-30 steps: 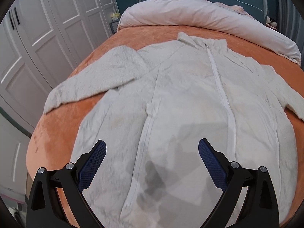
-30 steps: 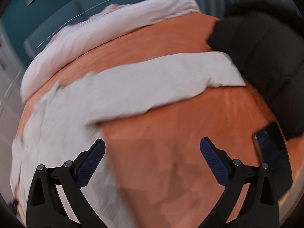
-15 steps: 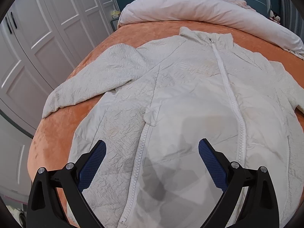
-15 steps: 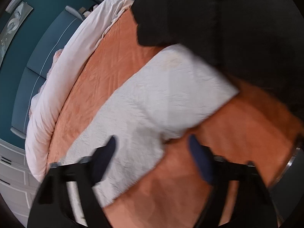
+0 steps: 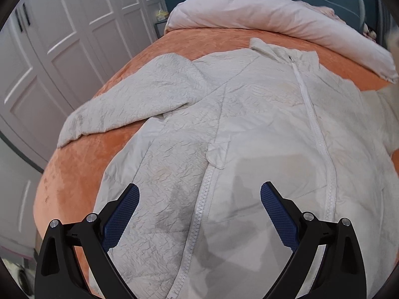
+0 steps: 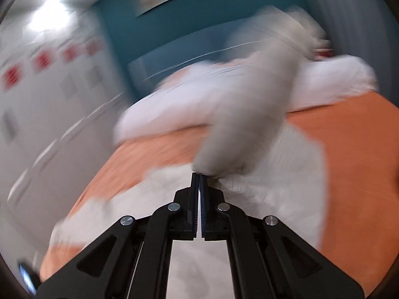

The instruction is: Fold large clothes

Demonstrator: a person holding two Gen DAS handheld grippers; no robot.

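While a white jacket [image 5: 249,129] lies face up across an orange bed [image 5: 72,174], zip closed and collar toward the rolled duvet [image 5: 274,17], the left gripper [image 5: 199,204] hangs over its hem with jaws wide apart, holding nothing. Its left sleeve [image 5: 134,104] lies spread toward the wardrobe [image 5: 62,37]. To the right, the right gripper [image 6: 199,177] has its jaws pinched on the other sleeve [image 6: 249,109], which rises blurred above the jacket body. The fold looks barely begun. Done well, that sleeve would be carried across the chest and laid flat along the zip [image 5: 314,124], while the left gripper steadies the hem against dragging.
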